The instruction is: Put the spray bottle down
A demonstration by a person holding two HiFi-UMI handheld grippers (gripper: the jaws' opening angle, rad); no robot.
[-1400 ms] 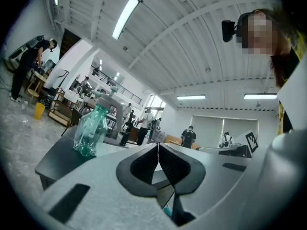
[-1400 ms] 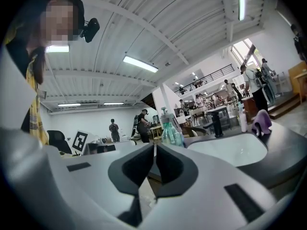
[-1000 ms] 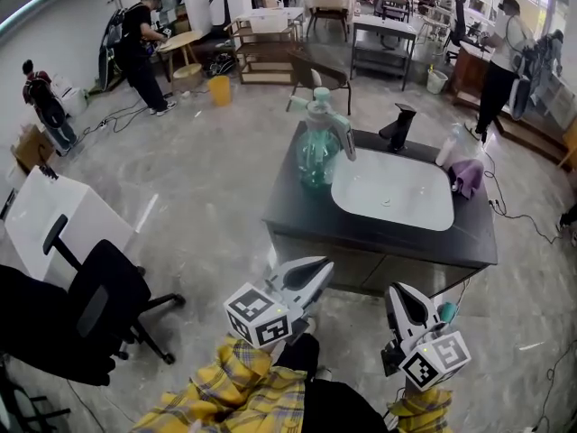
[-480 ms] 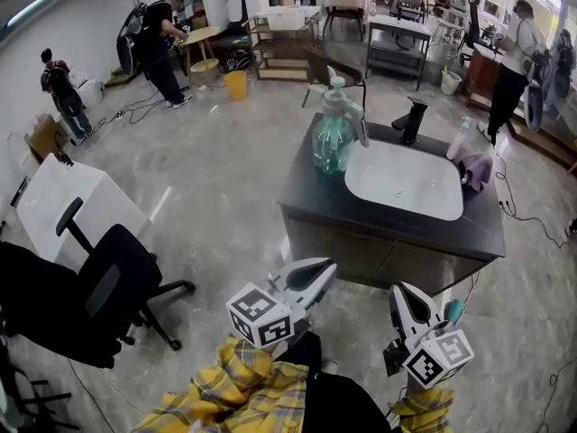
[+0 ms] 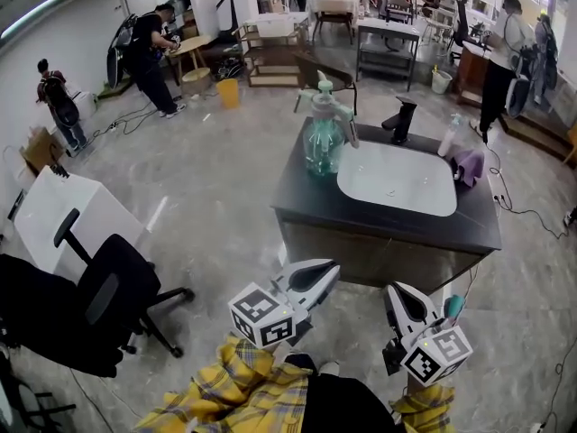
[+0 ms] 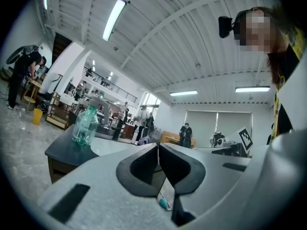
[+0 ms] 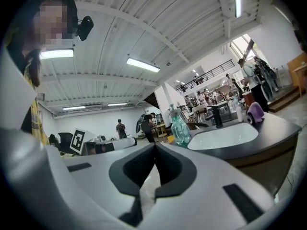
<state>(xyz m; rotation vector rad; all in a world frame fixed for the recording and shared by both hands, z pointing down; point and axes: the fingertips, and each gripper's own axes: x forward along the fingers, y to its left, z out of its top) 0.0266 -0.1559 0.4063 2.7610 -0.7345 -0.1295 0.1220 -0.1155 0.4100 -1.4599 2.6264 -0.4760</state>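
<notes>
A clear green spray bottle [image 5: 323, 133] with a pale trigger head stands upright on the dark counter [image 5: 306, 207], at the left of the white sink basin [image 5: 397, 180]. It also shows far off in the left gripper view as the bottle [image 6: 84, 125] and in the right gripper view as the bottle [image 7: 180, 128]. My left gripper [image 5: 330, 270] and right gripper [image 5: 394, 292] are held low in front of the counter, well short of it. Both point level at the counter, jaws shut with nothing between them.
A black tap [image 5: 401, 121], a small white bottle [image 5: 445, 140] and a purple cloth [image 5: 468, 164] sit round the basin. A black office chair [image 5: 86, 300] and a white desk [image 5: 63, 216] stand at the left. Several people work at tables in the background.
The counter and bottle have shifted slightly in the head view as the camera moved. Both grippers stay low before the counter, jaws shut.
</notes>
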